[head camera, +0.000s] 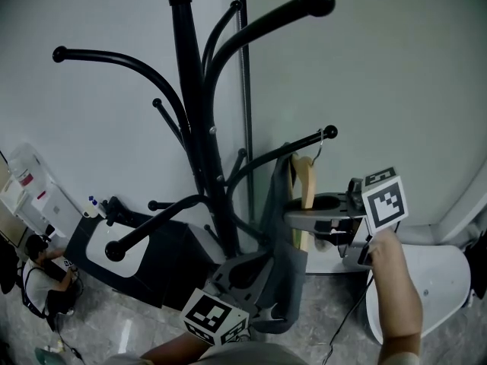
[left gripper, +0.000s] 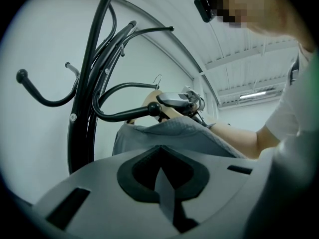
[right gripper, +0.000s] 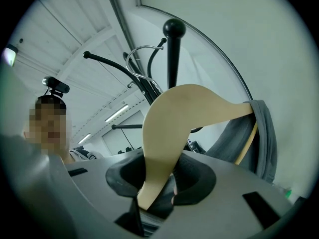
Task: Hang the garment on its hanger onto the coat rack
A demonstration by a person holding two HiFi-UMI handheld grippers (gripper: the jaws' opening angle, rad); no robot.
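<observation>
**Garment (head camera: 283, 276) held at both ends beside the coat rack (head camera: 196, 128)**

Grey cloth hangs from a pale wooden hanger (head camera: 307, 177) at the centre right of the head view and drapes toward the bottom middle of the frame. The right gripper (head camera: 295, 217) reaches in from the right edge and is clenched on the hanger's flat wooden body. In the right gripper view the hanger (right gripper: 174, 123) is wedged between the pads, and the garment is slung over its far shoulder at the right of that frame. The left gripper (head camera: 251, 271), low in the middle of the head view, is pinched onto a fold of the garment. In the left gripper view a strip of the grey cloth runs between its closed jaws.

The hanger's metal hook (head camera: 319, 144) sits just beside the knobbed end of one black rack arm (head camera: 289, 149) (whether it rests on that arm cannot be told).

A plain pale wall (head camera: 380, 67) fills the upper frame behind the rack, and a thin metal pole (head camera: 244, 67) runs up it. Mottled grey floor (head camera: 106, 322) shows at the lower left, where a person (head camera: 42, 276) is low down near the edge. A white rounded object (head camera: 437, 280) stands at the lower right. The left gripper view shows a white panelled ceiling with strip lights (left gripper: 256, 95).
</observation>
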